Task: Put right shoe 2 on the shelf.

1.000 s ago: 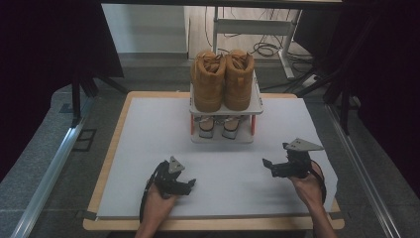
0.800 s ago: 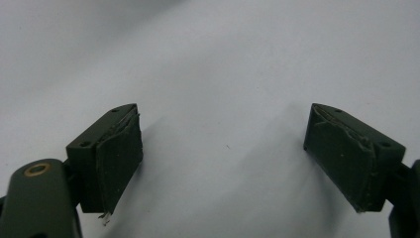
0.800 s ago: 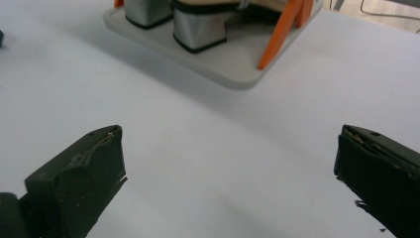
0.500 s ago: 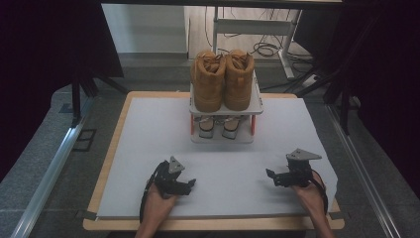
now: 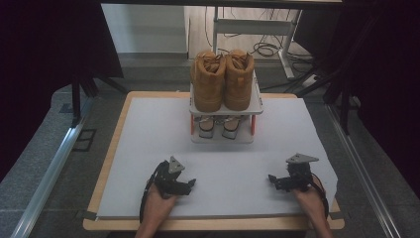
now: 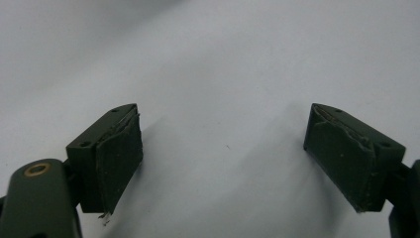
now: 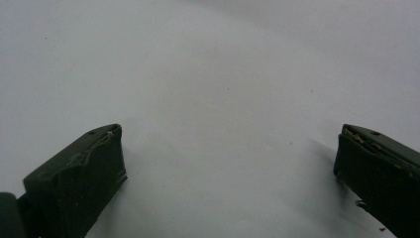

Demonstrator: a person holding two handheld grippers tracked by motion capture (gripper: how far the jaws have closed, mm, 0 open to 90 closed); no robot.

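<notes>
1. The left claw (image 5: 192, 184) rests low on the white surface (image 5: 148, 129) at about 7 o'clock, held in the person's left hand (image 5: 159, 199). In the left gripper view its jaws stand wide apart, with nothing between them but bare white sheet.
2. The right claw (image 5: 271, 179) sits at about 5 o'clock, held in the person's right hand (image 5: 309, 198). The right gripper view shows its jaws also spread wide and empty.
3. The two-tier shoe rack (image 5: 223, 139) stands at 12 o'clock on the far half of the surface, well apart from both claws.
4. A pair of tan boots (image 5: 222, 79) stands side by side on the rack's top shelf, toes toward the person. A second pair of shoes (image 5: 219, 125) is tucked on the lower shelf; its kind is too small to tell.
5. Judged from this layout, the work sits at a resting point: neither claw grips or touches footwear, and both lie near the person's edge.
6. If the aim is to load the rack, both shelves look filled and little seems left. If the aim is to unload it, nothing is taken off yet, and the whole reach toward 12 o'clock remains. The pictures alone do not settle which.
</notes>
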